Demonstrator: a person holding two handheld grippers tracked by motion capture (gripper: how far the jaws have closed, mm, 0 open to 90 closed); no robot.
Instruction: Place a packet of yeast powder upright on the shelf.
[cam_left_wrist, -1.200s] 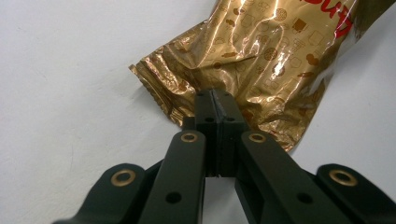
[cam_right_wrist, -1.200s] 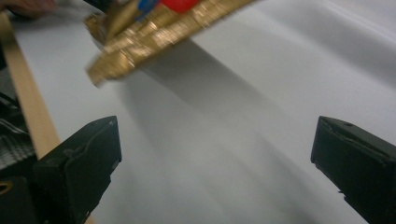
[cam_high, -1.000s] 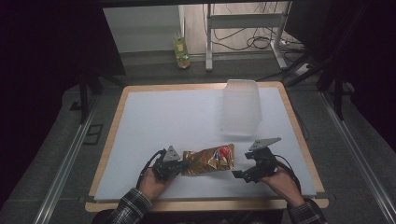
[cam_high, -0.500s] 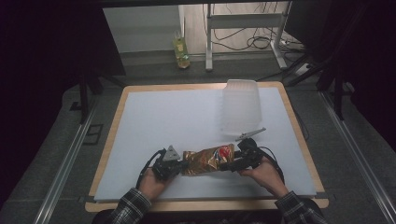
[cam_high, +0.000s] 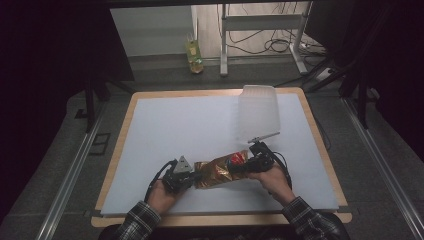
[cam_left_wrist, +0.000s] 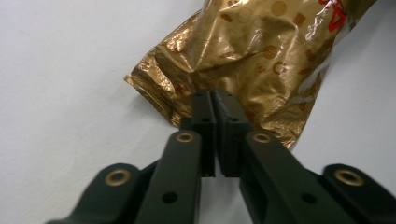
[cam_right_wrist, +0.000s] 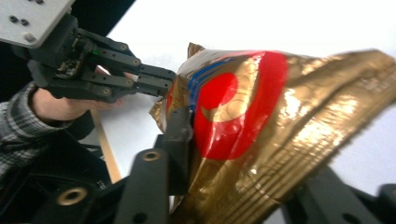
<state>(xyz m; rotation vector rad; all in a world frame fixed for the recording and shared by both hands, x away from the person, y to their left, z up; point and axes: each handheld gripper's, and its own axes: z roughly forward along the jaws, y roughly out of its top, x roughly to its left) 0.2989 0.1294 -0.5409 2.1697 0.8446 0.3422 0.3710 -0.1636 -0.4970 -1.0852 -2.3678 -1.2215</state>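
Gold foil bag on white table, pinched between left claw and right claw

My counter is a wood-edged board covered by a white sheet that leaves a thin wooden border showing. On it I see a translucent plastic container at the far right, reaching the far edge. Near my side a crinkled gold snack bag with a red mark lies across the sheet, well apart from the container.
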